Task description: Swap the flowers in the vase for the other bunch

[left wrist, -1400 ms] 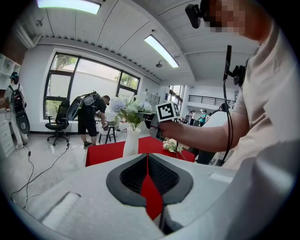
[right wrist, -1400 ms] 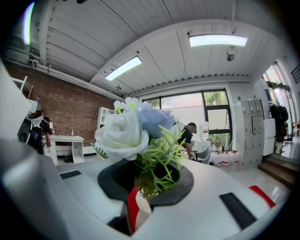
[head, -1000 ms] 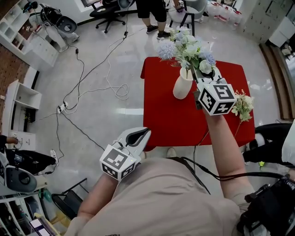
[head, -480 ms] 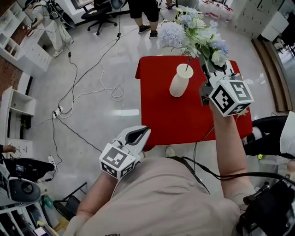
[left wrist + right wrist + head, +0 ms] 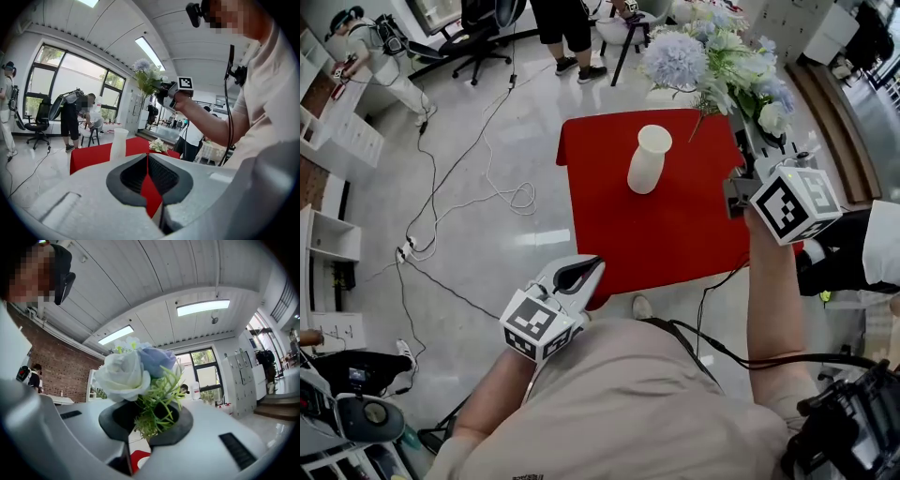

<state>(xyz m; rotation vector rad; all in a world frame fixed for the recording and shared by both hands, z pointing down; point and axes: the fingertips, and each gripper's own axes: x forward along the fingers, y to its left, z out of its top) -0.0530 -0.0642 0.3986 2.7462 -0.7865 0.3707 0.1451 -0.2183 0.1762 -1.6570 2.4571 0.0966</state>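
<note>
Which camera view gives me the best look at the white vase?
The head view: the white vase stands whole on the red table, its mouth visibly empty. The left gripper view shows it small, side-on, its inside hidden. In the right gripper view the bouquet fills the middle.

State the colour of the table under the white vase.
Red; the square table shows best in the head view.

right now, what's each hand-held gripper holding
Left hand-held gripper: closed, empty.
Right hand-held gripper: closed on the flower bunch.
</note>
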